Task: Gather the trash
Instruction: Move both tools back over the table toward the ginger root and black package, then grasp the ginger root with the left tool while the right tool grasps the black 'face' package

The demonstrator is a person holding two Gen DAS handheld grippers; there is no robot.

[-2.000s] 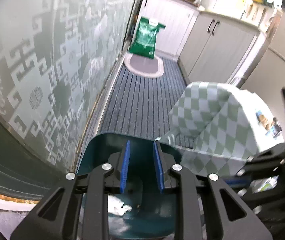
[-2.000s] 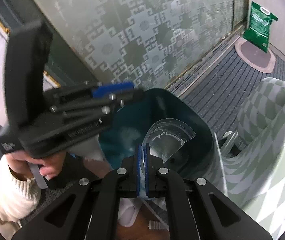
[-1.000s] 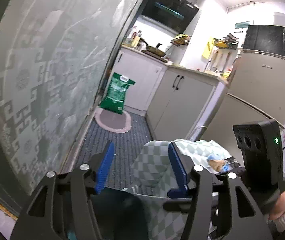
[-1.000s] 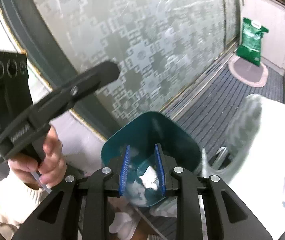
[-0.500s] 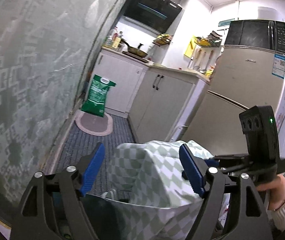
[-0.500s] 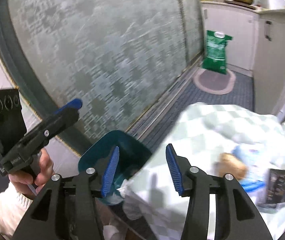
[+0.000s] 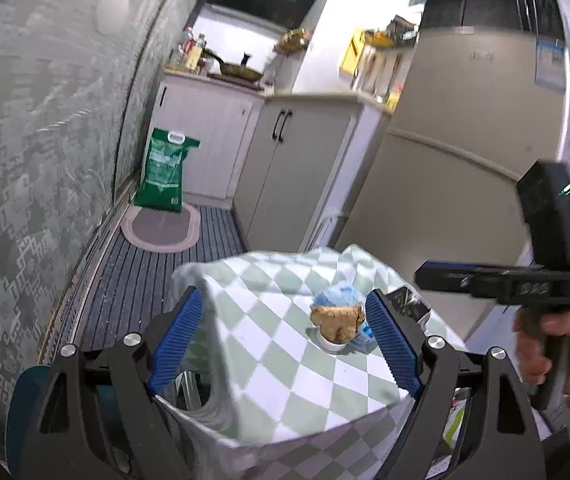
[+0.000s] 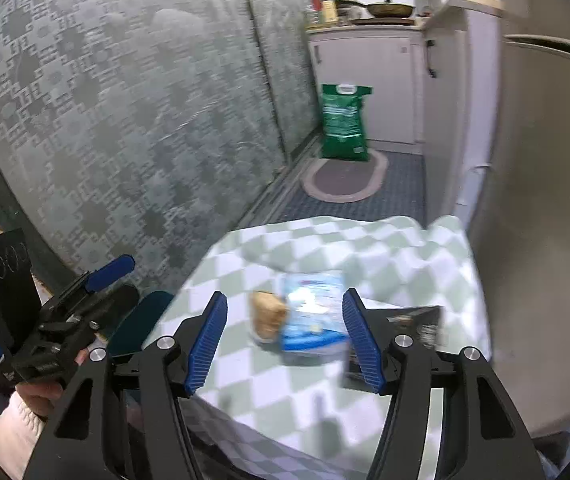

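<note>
Right wrist view: blurred blue-and-white wrapper [image 8: 313, 316] beside brown crust [image 8: 268, 314].

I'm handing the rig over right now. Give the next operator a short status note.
Left gripper: jaws have just been opening, nothing held.
Right gripper: jaws have just been opening, nothing held.
On the checked tablecloth: blue wrapper, brown scrap, dark packet.
Teal bin sits low beside the table's left side.
Left to do: those three pieces go into the bin.
</note>
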